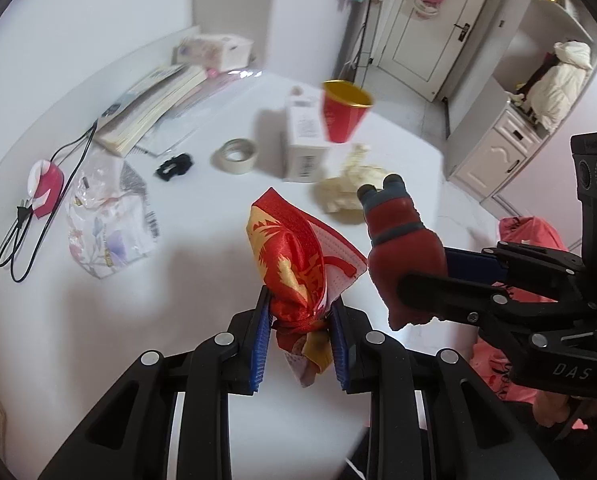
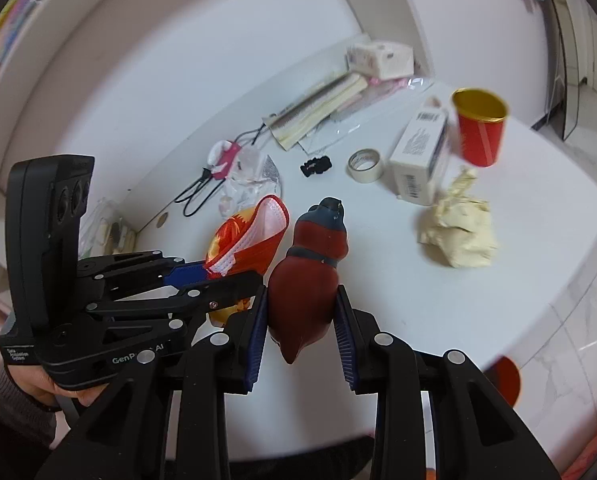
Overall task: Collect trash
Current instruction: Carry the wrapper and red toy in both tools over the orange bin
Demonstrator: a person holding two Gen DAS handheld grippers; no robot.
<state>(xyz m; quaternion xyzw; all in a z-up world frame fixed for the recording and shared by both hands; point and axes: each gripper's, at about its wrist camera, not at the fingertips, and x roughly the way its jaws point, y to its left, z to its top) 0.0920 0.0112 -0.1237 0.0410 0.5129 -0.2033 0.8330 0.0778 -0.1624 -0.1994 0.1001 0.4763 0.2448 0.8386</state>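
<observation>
Above a cluttered white table, the left gripper clamps a crumpled red-and-gold satin pouch between its blue pads, the pouch clear of the surface near the table's front edge. Just to its right, the right gripper pinches a dark red figurine with a grey-blue top, also lifted off the table. A pink bag shows past the table's right edge, likely the trash bag. Done well, the carry keeps both grips firm and the two loads apart until each hangs over the bag's mouth. Crumpled yellow paper and a red paper cup wait toward the far right corner.
</observation>
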